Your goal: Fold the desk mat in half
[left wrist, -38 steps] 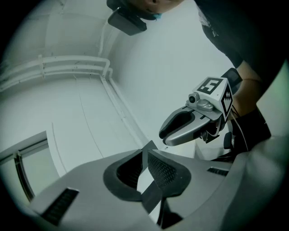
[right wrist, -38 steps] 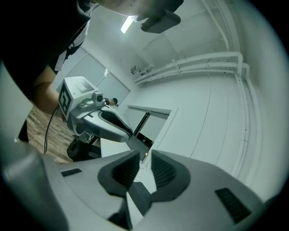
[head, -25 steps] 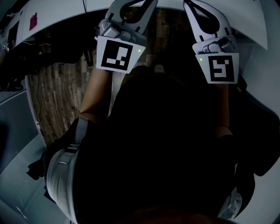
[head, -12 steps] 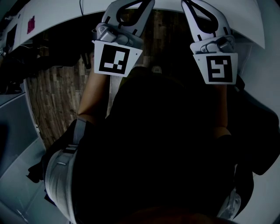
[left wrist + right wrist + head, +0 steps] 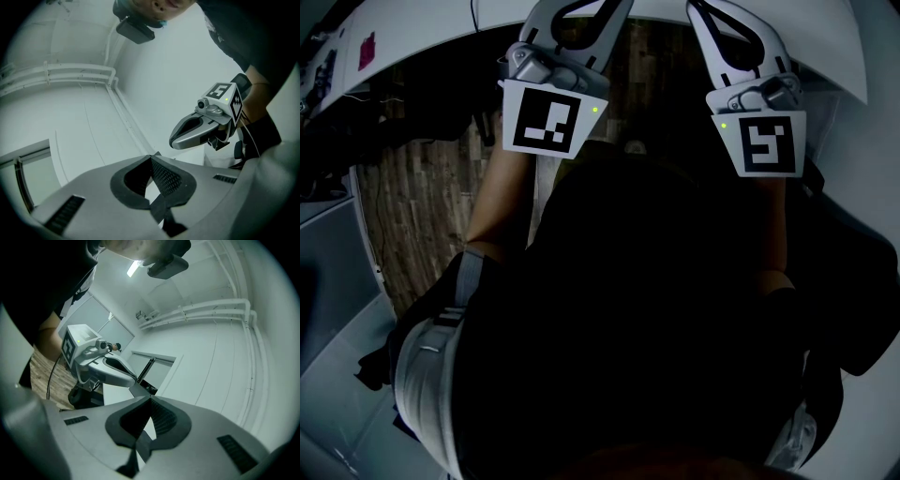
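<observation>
**Both claws closed and empty, held up in front of the chest**

The person is holding the two claws side by side, close to the body and near the edge of the white counter (image 5: pixel 422 28) that is curving across the far side of the head view. The left claw (image 5: pixel 151 160) is showing its jaws meeting at the tips with nothing between them; the right claw (image 5: pixel 150 403) is doing the same, pads pressed together and gripping nothing. Each claw is appearing in the other's view – the right one hanging at the right of the left gripper view, the left one at the left of the right gripper view – so they are sitting near each other but not touching. The marker cube of the left claw (image 5: pixel 548 117) and the marker cube of the right claw (image 5: pixel 766 142) are both facing the head camera, each with a small green light glowing. Below them, the person's dark top (image 5: pixel 656 309) is filling most of the head view; a strip of wooden floor (image 5: pixel 412 206) is showing at the left. Both gripper views are looking at pale walls and white pipes (image 5: pixel 211 308); the desk mat is not showing in any view.
</observation>
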{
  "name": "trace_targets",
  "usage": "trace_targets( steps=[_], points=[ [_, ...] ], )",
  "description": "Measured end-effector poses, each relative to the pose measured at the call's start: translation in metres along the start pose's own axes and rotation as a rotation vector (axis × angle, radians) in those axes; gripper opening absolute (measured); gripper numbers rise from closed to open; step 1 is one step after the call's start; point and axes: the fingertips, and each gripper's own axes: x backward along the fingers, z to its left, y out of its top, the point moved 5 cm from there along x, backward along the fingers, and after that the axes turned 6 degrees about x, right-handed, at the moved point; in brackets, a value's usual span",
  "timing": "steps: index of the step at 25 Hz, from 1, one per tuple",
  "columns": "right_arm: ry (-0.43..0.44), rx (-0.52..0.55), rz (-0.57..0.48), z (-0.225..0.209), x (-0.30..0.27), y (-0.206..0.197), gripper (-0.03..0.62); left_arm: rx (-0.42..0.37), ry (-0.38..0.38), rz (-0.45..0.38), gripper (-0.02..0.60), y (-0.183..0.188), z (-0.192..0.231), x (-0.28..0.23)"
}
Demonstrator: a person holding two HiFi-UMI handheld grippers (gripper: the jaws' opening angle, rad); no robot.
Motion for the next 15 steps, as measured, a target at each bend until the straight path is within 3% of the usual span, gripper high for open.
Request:
trace_targets(
  steps=[15],
  points=[
    [0.0, 0.007, 0.007, -0.0033, 0.0035, 0.0009, 0.028, -0.001, -0.006, -0.024, 0.012, 0.004, -0.0022, -0.0034]
  ],
)
